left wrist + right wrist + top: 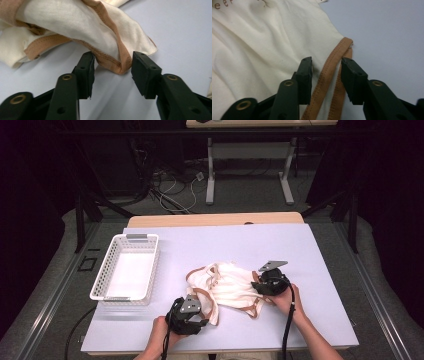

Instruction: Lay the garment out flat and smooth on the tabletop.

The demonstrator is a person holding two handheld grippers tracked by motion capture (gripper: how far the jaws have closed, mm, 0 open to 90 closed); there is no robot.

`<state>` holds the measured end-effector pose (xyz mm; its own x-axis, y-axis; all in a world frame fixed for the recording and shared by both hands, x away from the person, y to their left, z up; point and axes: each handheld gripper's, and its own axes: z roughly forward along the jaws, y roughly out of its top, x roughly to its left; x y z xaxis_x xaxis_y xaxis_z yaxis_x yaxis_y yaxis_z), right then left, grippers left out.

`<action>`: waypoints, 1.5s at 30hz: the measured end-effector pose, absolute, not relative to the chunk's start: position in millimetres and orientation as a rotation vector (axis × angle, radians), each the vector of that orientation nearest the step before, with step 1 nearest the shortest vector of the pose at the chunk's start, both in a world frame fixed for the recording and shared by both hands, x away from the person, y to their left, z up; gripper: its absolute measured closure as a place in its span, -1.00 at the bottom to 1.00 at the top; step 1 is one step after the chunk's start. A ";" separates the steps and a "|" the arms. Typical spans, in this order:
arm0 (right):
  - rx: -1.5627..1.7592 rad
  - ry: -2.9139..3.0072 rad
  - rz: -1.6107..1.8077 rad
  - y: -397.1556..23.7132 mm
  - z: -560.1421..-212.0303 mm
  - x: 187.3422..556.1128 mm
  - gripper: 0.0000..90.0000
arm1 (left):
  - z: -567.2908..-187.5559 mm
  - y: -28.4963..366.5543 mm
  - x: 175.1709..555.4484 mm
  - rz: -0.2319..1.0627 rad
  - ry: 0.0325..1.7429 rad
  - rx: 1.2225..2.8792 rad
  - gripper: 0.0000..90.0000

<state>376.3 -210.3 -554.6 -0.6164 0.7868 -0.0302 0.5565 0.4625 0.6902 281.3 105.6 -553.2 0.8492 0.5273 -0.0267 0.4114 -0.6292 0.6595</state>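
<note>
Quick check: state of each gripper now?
Left gripper: open, brown-trimmed hem of cream garment between jaws.
Right gripper: open around its brown strap.

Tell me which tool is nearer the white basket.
Left. The left tool sits at the garment's near-left edge, just right of the basket's front corner; the right tool is across the garment, farther right.

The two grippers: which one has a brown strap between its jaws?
The right gripper: the brown strap runs between its jaws. The left gripper straddles a folded corner of the cream garment.
</note>
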 end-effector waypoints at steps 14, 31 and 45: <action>1.093 2.396 0.935 -206.5 -554.6 372.4 0.92 | -552.4 112.3 289.4 0.219 0.664 2.326 0.94; 1.034 2.362 0.941 -212.2 -539.1 361.0 0.34 | -544.3 142.4 309.7 0.308 0.799 2.329 0.90; 0.901 2.383 1.040 -208.9 -519.1 328.1 0.09 | -529.6 133.0 287.1 0.314 0.746 2.339 -0.23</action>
